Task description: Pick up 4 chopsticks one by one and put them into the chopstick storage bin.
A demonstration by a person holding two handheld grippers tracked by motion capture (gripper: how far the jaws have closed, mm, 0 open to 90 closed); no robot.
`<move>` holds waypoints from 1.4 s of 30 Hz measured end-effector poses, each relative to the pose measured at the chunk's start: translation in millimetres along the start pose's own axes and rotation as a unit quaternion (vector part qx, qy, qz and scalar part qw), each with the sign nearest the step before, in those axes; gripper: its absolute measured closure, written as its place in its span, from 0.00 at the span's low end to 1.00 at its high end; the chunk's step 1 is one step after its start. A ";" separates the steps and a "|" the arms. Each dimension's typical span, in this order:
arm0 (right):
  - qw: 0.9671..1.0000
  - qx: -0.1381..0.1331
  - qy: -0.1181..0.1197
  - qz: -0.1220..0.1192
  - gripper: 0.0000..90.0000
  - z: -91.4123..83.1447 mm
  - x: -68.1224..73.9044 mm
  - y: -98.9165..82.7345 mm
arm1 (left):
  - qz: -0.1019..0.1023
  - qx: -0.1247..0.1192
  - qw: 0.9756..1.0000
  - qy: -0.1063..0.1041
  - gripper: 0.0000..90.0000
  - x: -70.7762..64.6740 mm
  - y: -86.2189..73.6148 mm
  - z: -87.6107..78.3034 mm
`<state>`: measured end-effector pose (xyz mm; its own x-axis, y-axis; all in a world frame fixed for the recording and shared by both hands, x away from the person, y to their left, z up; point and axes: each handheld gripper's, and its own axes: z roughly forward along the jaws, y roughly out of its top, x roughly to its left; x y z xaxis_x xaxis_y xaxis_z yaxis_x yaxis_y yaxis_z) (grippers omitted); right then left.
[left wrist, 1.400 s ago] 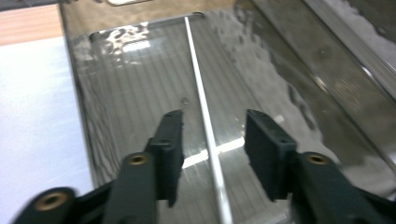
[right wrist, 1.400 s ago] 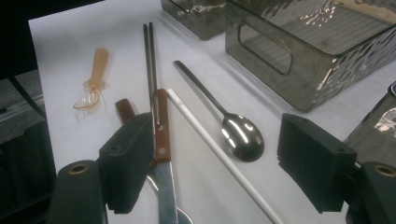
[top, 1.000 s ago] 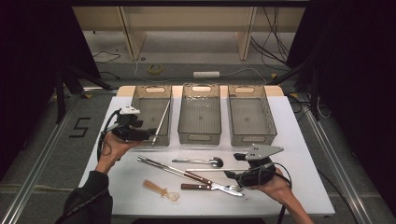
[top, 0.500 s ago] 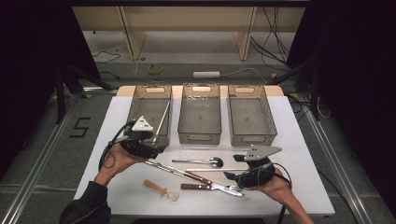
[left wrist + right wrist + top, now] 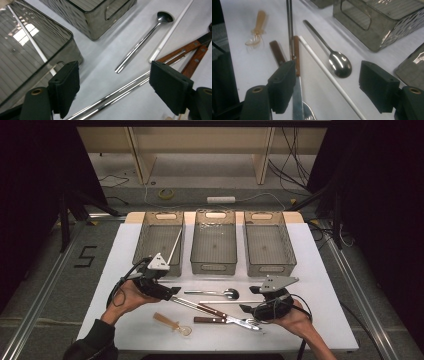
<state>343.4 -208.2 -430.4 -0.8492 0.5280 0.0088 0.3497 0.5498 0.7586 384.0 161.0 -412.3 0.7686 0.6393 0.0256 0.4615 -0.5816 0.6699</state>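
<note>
**Inspector:** Surface?

**Assistant:** A white table [image 5: 320,270] on a grey floor, with dark curtains on both sides. A cable and a roll of yellow tape [image 5: 166,194] lie on the floor beyond it, and a "5" [image 5: 85,256] is marked at the left.

**Inspector:** On the table?

**Assistant:** Three grey bins in a row at the far edge. A white stick [image 5: 174,246] leans in the left bin [image 5: 145,240]. In front of the bins lie a steel spoon [image 5: 212,293], a second white stick [image 5: 227,302], long steel chopsticks [image 5: 187,302], wooden-handled utensils [image 5: 212,319] and a small wooden-handled whisk [image 5: 172,322].

**Inspector:** Left gripper?

**Assistant:** The left gripper [image 5: 113,87] is low over the near end of the chopsticks, just before the left bin. Its jaws have just been opening and stand apart, the chopsticks running between them untouched.

**Inspector:** Right gripper?

**Assistant:** The right gripper [image 5: 327,85] is at the near right, by the utensil heads. Its jaws have just been closing slightly but stand apart, holding nothing; the second stick and the spoon bowl lie between them.
</note>
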 end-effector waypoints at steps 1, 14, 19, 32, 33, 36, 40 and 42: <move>1.000 0.008 -0.001 -0.005 0.37 1.0 -1.1 0.8 | 0.002 0.003 1.000 -0.002 0.26 -1.4 -1.2 0.0; 0.989 0.139 0.016 -0.054 0.51 24.4 -15.0 13.0 | -0.006 -0.008 1.000 -0.024 0.24 -23.8 -17.2 -0.3; 0.982 0.176 0.021 -0.072 0.56 36.6 -19.0 18.1 | -0.009 -0.019 0.999 -0.027 0.24 -31.0 -22.6 0.4; 0.957 0.259 0.032 -0.123 0.73 62.7 -26.1 28.4 | -0.012 -0.033 0.999 -0.026 0.24 -41.2 -31.6 -2.7; 0.954 0.268 0.036 -0.129 0.73 63.7 -26.8 28.6 | -0.013 -0.035 0.999 -0.026 0.24 -41.7 -31.9 -3.0; 0.950 0.281 0.037 -0.130 0.76 66.7 -26.7 28.4 | -0.013 -0.034 0.999 -0.026 0.24 -43.1 -33.2 -2.6; 0.944 0.297 0.039 -0.138 0.80 68.8 -29.6 28.0 | -0.009 -0.032 0.999 -0.027 0.24 -43.7 -33.8 -2.1; 0.941 0.308 0.039 -0.136 0.81 69.2 -29.6 28.0 | -0.010 -0.033 0.999 -0.027 0.24 -43.8 -33.9 -2.2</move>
<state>405.7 -163.6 -454.4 -0.9588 0.2767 -0.0645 0.2571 0.9415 0.2179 333.8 153.9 -434.5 0.7827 0.6218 -0.0280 0.4492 -0.5331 0.7170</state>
